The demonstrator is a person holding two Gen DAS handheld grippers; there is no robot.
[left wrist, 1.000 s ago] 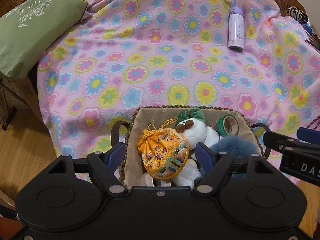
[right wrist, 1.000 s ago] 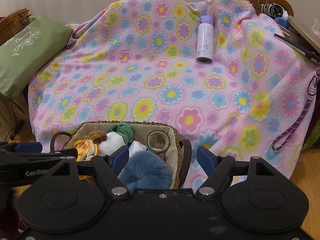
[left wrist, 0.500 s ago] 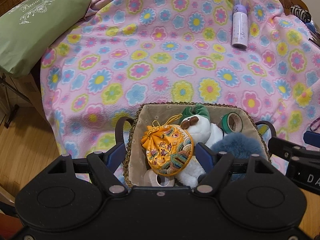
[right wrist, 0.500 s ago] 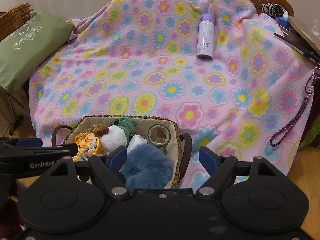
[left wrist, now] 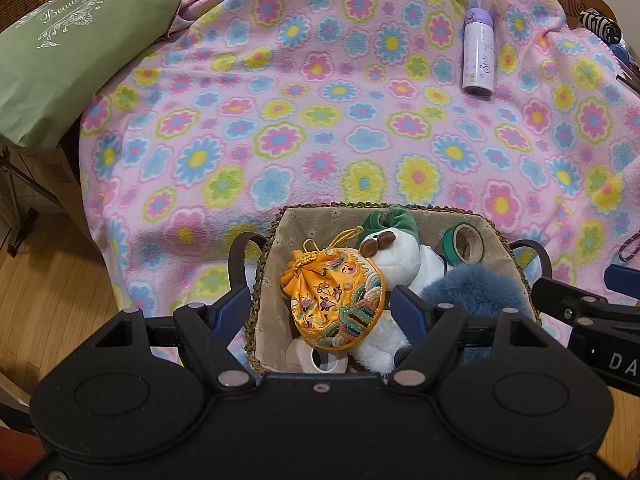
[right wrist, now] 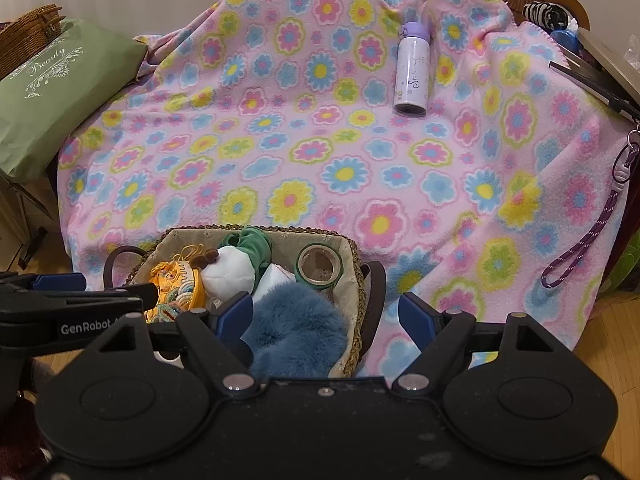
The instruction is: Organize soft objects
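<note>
Where blanket (left wrist: 320, 120) lies bare, basket (left wrist: 276, 248) near its edge

The green cushion (left wrist: 60, 52) has the white word "Beauty" on it, with a small ornament under it. The side of the left gripper (right wrist: 80, 312) carries the white letters "GenRobot". The side of the right gripper (left wrist: 592, 320) shows only "DA". The lilac bottle (left wrist: 478, 54) has writing, too small to read.

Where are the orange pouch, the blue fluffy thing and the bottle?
Orange pouch (left wrist: 334, 304): left wrist view, embroidered front.
Blue fluffy thing (right wrist: 296, 328): right wrist view, fur middle.
Bottle (right wrist: 411, 72): right wrist view, body.
</note>
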